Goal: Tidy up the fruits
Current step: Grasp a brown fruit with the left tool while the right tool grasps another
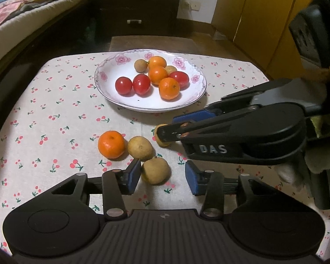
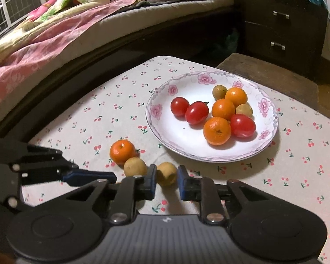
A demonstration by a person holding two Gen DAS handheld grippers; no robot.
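Left wrist view: a tan fruit [image 1: 155,171] lies on the cherry-print tablecloth [image 1: 55,121] between the fingers of the left gripper [image 1: 162,176], nearer its left pad, at the lower centre of the frame. The jaws stand wide and touch nothing that can be made out. A second tan fruit [image 1: 140,147] and an orange [image 1: 111,144] sit just above it. The right gripper [image 1: 165,135] reaches in from the right, its tips around a third tan fruit [image 1: 159,139].

Right wrist view: that fruit [image 2: 166,173] sits between the right gripper's [image 2: 166,179] blue pads, jaws narrow; whether they touch it, I cannot tell. The floral plate [image 2: 268,136] of fruit fills the upper right.
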